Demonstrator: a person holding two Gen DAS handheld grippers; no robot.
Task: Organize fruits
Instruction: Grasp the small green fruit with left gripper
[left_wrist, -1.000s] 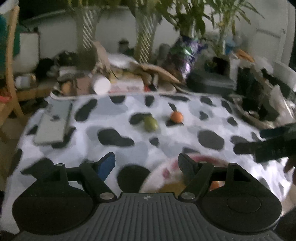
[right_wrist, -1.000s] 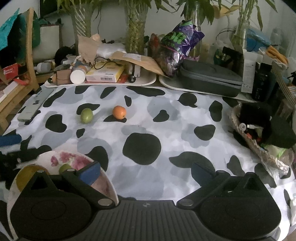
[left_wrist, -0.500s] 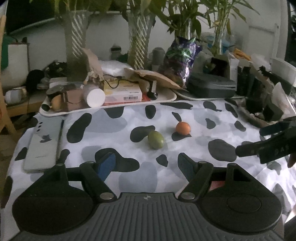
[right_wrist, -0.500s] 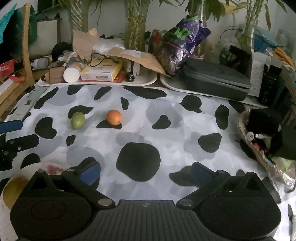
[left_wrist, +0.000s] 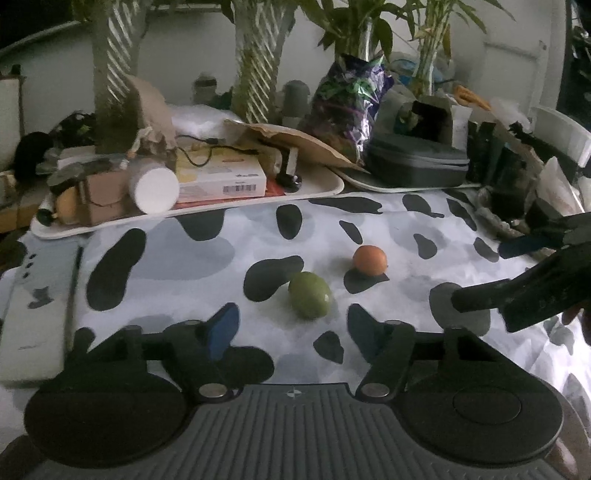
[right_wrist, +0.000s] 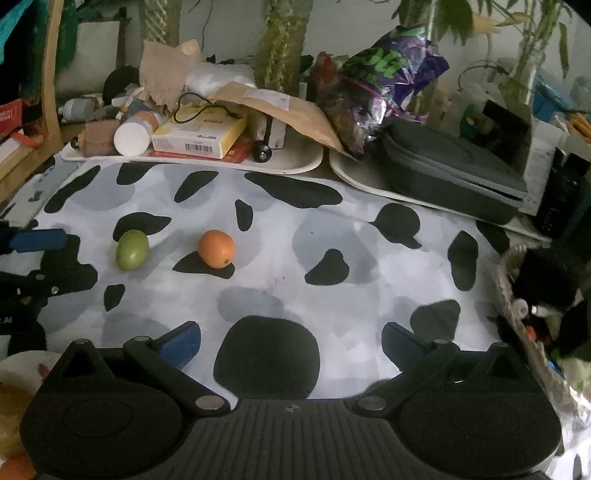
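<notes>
Left gripper (left_wrist: 290, 325) low over the cow-print cloth (left_wrist: 192, 236), jaws wide, empty, aimed at green fruit (left_wrist: 308, 294) just beyond its tips. Right gripper (right_wrist: 291, 341) level, jaws wide, empty, plate (right_wrist: 18, 367) at its near left. Orange fruit (left_wrist: 369, 260) lies just beyond-right of the green one. Cluttered tray (left_wrist: 321, 186) far.

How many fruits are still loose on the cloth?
2: a green fruit just ahead of the left gripper, and an orange beyond it to the right. More may sit on the plate, mostly hidden.
</notes>
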